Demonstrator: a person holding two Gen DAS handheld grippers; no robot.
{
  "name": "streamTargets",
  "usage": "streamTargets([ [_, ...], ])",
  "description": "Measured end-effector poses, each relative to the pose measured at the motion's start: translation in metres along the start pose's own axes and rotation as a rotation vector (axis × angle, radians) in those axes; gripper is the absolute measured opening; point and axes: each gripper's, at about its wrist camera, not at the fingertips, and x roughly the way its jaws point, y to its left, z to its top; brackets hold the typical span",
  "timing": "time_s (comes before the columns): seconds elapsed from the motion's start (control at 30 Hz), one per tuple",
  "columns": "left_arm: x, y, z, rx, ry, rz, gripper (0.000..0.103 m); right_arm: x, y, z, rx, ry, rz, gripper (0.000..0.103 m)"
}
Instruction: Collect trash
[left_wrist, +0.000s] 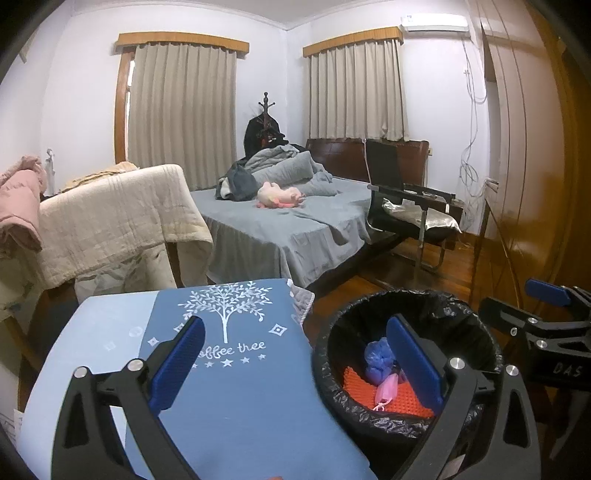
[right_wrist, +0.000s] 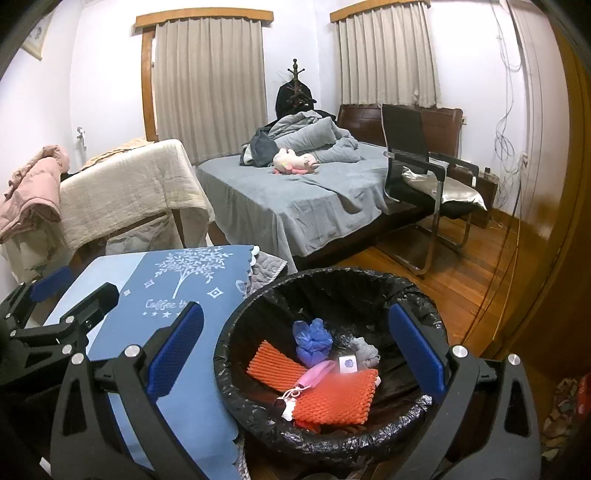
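Note:
A round bin lined with a black bag (right_wrist: 373, 284) (left_wrist: 417, 301) stands on the wood floor beside a table under a blue cloth (left_wrist: 240, 387) (right_wrist: 177, 373). Inside lie orange foam netting (right_wrist: 334, 398) (left_wrist: 395, 400), a crumpled blue bag (right_wrist: 314, 339) (left_wrist: 378, 356), a pink mask (right_wrist: 314, 373) (left_wrist: 386, 391) and a grey wad (right_wrist: 364, 350). My right gripper (right_wrist: 295, 354) hangs open above the bin with nothing between its fingers. My left gripper (left_wrist: 295, 362) is open too, straddling the table edge and the bin rim. Each gripper shows at the edge of the other's view.
A bed with grey sheets (right_wrist: 295, 192) and a pink plush toy (right_wrist: 295, 160) fills the middle of the room. A black chair (right_wrist: 424, 177) stands on its right. A beige-covered rack (right_wrist: 129, 188) sits left. A wooden wardrobe door (right_wrist: 546, 184) closes the right side.

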Motion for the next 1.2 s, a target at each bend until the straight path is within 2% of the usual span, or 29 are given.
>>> streamTargets([
  [1.2,-0.0095,0.0027,0.0048,0.0,-0.013,0.01,0.097,-0.004,0.0032,0.0017,-0.002,-0.005,0.003,0.098],
])
